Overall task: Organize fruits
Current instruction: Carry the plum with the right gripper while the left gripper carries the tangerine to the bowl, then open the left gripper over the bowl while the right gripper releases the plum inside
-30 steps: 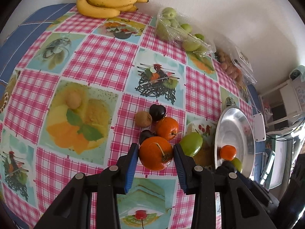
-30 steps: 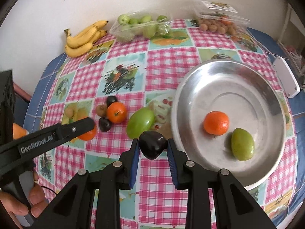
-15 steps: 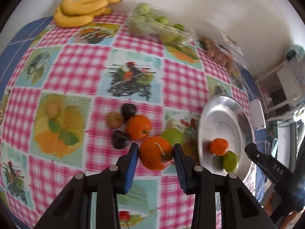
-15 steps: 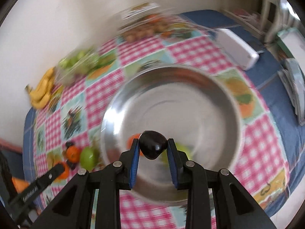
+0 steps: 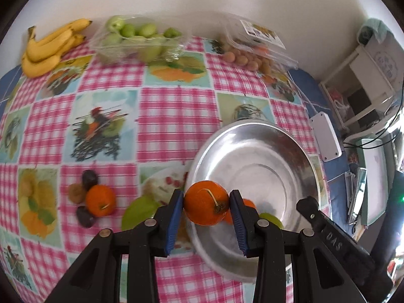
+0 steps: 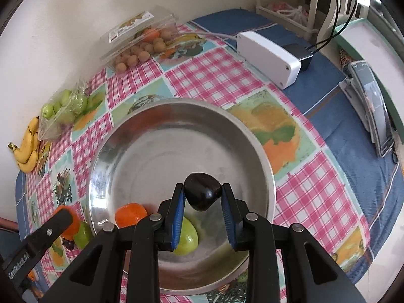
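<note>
My left gripper [image 5: 205, 203] is shut on an orange [image 5: 205, 202] and holds it above the near left rim of the steel bowl [image 5: 265, 156]. My right gripper [image 6: 203, 195] is shut on a dark plum [image 6: 202, 194] above the middle of the bowl [image 6: 176, 136]. An orange [image 6: 130, 214] and a green fruit [image 6: 188, 237] lie in the bowl. On the tablecloth left of the bowl sit another orange [image 5: 100, 200], a green fruit [image 5: 137, 212], two dark plums [image 5: 89, 178] and a kiwi [image 5: 77, 193].
Bananas [image 5: 48, 48], a bag of green fruit [image 5: 137, 39] and a clear box of small brown fruit [image 5: 248, 50] line the far edge by the wall. A white box [image 6: 269, 58] with cables lies right of the bowl. Shelves stand beyond the table's right edge.
Both grippers have moved right over the bowl with their fruits. The left one now holds the orange at the bowl's rim; the right one holds the plum over its middle.
</note>
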Demonstrator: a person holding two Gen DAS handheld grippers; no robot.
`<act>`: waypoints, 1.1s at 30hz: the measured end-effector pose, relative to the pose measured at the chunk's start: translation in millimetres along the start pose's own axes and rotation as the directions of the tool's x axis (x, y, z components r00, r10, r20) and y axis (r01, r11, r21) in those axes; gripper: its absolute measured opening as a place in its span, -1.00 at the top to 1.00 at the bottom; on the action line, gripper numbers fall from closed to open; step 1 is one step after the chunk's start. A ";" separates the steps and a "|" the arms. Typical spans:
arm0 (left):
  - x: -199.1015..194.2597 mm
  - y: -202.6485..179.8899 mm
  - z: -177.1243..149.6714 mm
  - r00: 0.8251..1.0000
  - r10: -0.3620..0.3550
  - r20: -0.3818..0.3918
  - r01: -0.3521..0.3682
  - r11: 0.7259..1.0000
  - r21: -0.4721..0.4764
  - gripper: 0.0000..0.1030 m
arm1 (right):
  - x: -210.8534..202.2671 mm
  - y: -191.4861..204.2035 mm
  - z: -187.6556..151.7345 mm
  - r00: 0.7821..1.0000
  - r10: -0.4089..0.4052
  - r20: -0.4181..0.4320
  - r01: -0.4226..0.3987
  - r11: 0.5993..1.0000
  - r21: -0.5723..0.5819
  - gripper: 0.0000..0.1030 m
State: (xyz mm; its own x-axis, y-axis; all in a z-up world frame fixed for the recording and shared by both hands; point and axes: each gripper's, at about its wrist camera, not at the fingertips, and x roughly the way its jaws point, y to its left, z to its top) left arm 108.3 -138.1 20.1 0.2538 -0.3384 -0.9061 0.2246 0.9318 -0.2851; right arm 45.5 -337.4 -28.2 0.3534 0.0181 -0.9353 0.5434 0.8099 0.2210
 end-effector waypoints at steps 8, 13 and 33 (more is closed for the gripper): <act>30.9 -10.4 -0.2 0.999 0.011 -0.042 -0.011 1.000 -0.007 0.21 | 2.9 2.4 -1.4 1.000 -0.016 -0.014 0.016 1.000 -0.006 0.41; 37.0 -12.5 -0.6 0.999 0.013 -0.043 -0.013 1.000 -0.006 0.07 | 4.7 2.6 -0.8 0.999 -0.011 -0.030 0.011 1.000 0.000 0.41; 0.4 14.3 7.1 0.983 0.173 0.064 -0.174 0.985 0.010 -1.00 | 3.9 6.8 2.6 0.998 0.045 -0.036 -0.045 0.999 -0.022 -0.26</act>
State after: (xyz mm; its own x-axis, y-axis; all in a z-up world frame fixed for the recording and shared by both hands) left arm 118.2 -125.9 17.9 0.3485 -0.1802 -0.9198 0.1863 0.9751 -0.1204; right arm 52.6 -333.3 -29.6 0.3499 0.0750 -0.9338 0.5102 0.8207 0.2571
